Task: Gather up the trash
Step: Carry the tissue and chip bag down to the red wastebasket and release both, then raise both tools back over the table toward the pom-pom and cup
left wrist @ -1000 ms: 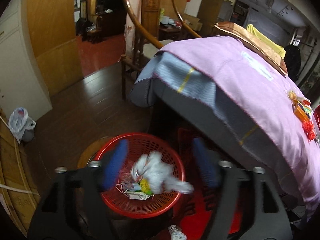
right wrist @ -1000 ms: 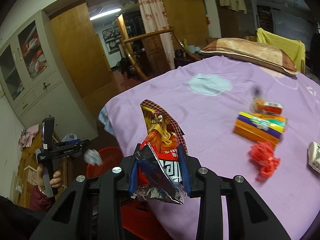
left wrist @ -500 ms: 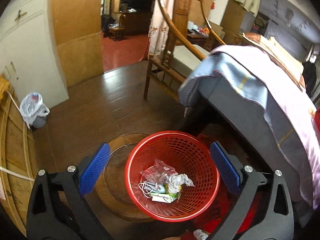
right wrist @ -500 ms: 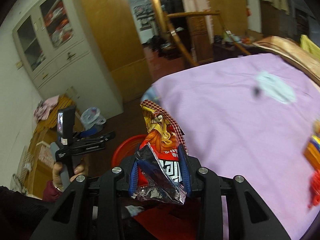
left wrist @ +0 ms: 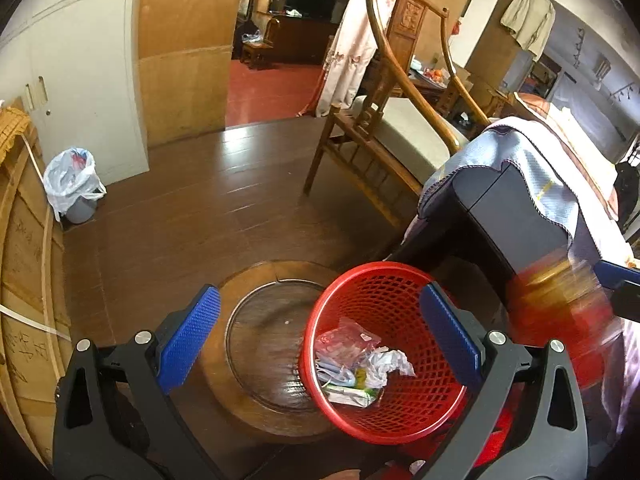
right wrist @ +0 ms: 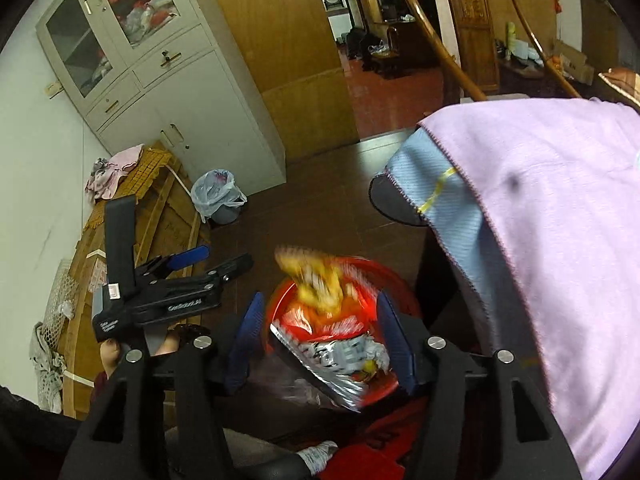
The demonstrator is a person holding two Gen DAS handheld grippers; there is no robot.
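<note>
A red mesh basket [left wrist: 384,352] sits on the dark wooden floor [left wrist: 200,208], partly resting on a round wooden disc [left wrist: 260,344], right under both claws. Inside it lie crumpled white paper [left wrist: 386,364], a clear plastic wrapper [left wrist: 344,336] and other small scraps. Just beyond the basket, to the right of the claws, stands the bed with its purple cover [right wrist: 560,240] hanging over the corner. Farther ahead are a wooden chair [left wrist: 384,128], a white cabinet [right wrist: 172,92], and a small bin lined with a white plastic bag [left wrist: 74,184] by the wall, well apart from the basket.

The left claw [left wrist: 320,340] hangs released, its blue pads spread wide with nothing between them; the basket's near rim shows through the gap. A second ago it was narrower, with white paper dropping from it; the paper now lies in the basket.

The right claw [right wrist: 322,344] has just been opening. A second ago it clenched a red and silver snack bag [right wrist: 332,332] over the bed; now it is above the basket, and the bag sits loose between the parted pads, blurred, apparently free of them. The bag's long axis runs away from the claw, its yellow printed end pointing forward over the basket and its torn silver end nearest the claw.
</note>
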